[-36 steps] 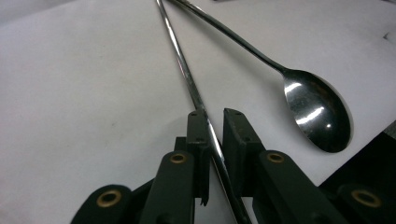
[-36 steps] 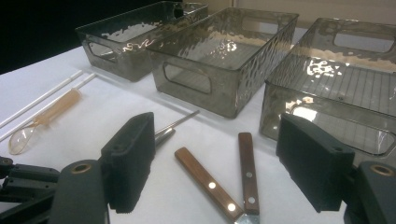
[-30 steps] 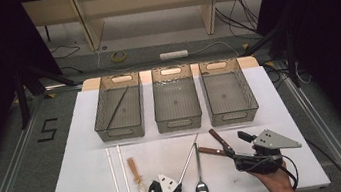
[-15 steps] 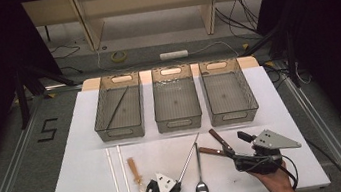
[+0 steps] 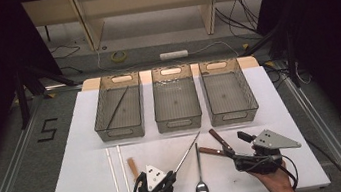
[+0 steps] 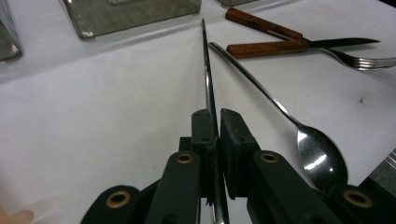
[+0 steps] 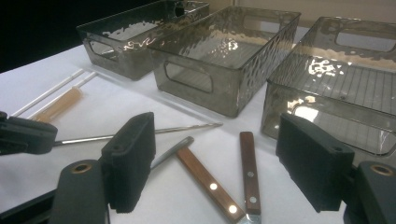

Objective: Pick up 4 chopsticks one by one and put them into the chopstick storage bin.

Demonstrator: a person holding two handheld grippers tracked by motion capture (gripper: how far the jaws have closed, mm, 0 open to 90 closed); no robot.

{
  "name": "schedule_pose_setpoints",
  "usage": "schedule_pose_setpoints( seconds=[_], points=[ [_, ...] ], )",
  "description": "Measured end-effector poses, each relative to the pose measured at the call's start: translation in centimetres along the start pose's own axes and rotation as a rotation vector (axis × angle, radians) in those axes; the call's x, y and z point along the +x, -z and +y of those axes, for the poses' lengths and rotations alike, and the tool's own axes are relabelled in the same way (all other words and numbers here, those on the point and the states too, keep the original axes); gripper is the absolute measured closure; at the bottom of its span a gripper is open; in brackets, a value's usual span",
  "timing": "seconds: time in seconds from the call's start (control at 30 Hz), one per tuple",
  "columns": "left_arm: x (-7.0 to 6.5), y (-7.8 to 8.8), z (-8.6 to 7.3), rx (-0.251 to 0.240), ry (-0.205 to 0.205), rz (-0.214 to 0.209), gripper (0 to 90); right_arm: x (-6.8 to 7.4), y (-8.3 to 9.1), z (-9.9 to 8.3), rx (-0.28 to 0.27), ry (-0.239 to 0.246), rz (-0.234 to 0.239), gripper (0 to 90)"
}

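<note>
right now you're clamping the left gripper [image 6: 216, 122] on a metal chopstick [image 6: 206, 70], its tip lifting toward the three bins; its mate is already lying in the left bin [image 5: 118, 108]. the spoon [image 5: 201, 185], wooden-handled knife and fork [image 5: 222, 144] and straws are waiting. your right gripper [image 7: 219, 163] is hanging open. a "5" [image 5: 48, 129] is marking the floor.

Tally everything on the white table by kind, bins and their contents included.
Grey bins: 3
Metal rods: 2
Spoon: 1
Wooden-handled cutlery: 2
White sticks: 2
Tan stick: 1
Total: 11
</note>
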State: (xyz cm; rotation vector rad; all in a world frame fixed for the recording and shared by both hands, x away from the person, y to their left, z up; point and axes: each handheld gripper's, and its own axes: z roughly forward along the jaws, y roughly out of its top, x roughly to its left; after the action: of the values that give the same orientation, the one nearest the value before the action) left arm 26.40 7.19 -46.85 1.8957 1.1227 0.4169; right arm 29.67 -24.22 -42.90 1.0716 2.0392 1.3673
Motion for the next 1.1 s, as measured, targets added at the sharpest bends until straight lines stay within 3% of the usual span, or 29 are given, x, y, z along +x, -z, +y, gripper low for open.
schedule_pose_setpoints(
  seconds=[0.7,1.1],
  points=[
    [1.7,3.6,4.2,-0.129,-0.012,-0.066,84.3,0.0,-0.2,-0.1,0.008,-0.002,-0.003,29.6],
    [6.0,4.4,7.5,-0.225,0.027,0.017,84.3,-0.1,-0.1,-0.1,0.007,-0.002,-0.003,29.5]
  ],
)
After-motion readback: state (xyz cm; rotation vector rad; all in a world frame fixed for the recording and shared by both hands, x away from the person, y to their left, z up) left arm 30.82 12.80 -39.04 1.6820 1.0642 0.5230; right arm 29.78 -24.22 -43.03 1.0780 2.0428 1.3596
